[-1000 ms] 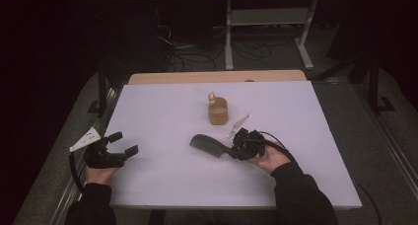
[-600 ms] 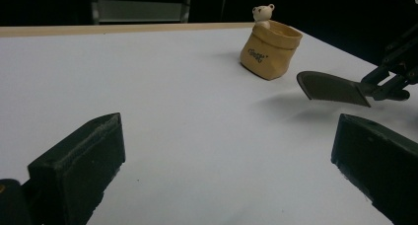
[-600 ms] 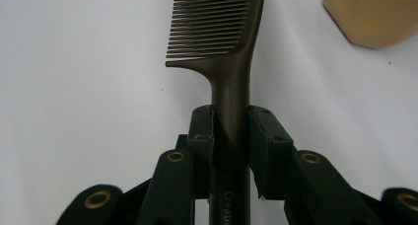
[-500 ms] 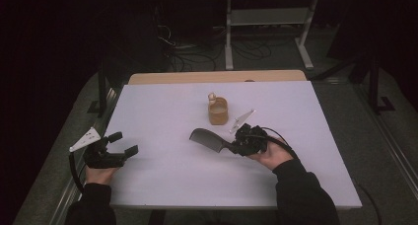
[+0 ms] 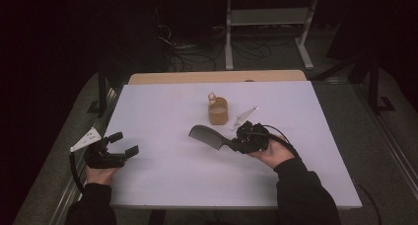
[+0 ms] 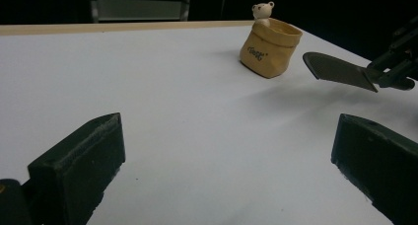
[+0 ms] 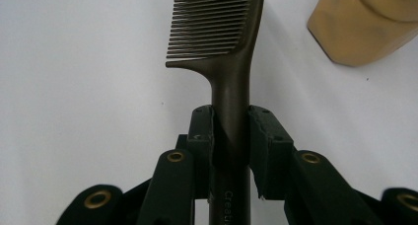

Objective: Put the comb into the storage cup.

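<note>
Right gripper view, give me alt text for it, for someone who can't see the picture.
A dark comb is clamped by its handle in the right claw, its teeth pointing left and its toothed end running off the top of the frame. A tan fabric pouch sits at the upper right on the white table.

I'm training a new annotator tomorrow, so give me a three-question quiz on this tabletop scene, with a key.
1. What does the right gripper hold?
2. True or false: the left gripper holds the pouch.
3. Where is the toy bear? A) beside the comb B) sticking out of the pouch's top C) under the table

Key:
1. The comb, gripped by its handle between the fingers.
2. False; its fingers stand wide apart with nothing between them.
3. B
</note>
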Demonstrator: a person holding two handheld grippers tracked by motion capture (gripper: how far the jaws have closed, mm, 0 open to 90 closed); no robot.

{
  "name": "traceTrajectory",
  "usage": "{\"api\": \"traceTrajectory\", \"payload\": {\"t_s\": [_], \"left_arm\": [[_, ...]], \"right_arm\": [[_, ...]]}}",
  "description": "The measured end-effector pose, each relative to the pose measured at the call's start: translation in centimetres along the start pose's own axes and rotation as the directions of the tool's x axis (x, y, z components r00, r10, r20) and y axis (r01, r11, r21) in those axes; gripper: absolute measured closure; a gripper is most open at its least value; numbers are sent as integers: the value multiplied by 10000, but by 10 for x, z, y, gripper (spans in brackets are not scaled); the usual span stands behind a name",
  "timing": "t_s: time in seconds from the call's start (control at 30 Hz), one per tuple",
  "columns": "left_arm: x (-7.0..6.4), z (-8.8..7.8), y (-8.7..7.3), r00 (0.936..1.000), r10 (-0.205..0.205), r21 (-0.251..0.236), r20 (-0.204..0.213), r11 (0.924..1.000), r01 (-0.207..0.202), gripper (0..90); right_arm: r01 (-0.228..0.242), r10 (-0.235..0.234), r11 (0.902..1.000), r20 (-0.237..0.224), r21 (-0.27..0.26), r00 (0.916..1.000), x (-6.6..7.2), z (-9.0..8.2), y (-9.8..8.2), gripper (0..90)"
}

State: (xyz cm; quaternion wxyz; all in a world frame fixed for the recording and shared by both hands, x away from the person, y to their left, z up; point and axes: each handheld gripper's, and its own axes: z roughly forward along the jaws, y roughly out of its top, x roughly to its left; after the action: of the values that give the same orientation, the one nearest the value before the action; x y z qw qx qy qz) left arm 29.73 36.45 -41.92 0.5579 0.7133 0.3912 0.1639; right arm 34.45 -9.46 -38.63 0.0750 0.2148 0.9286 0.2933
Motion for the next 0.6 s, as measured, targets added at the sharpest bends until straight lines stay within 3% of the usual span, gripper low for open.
{"api": "traceTrajectory", "payload": {"t_s": [0.6], "left_arm": [[-4, -1, 1, 9999, 71, -21, 141, 10000, -71, 0]], "right_arm": [[117, -117, 9972, 14, -738, 9999, -1, -20, 19, 713]]}}
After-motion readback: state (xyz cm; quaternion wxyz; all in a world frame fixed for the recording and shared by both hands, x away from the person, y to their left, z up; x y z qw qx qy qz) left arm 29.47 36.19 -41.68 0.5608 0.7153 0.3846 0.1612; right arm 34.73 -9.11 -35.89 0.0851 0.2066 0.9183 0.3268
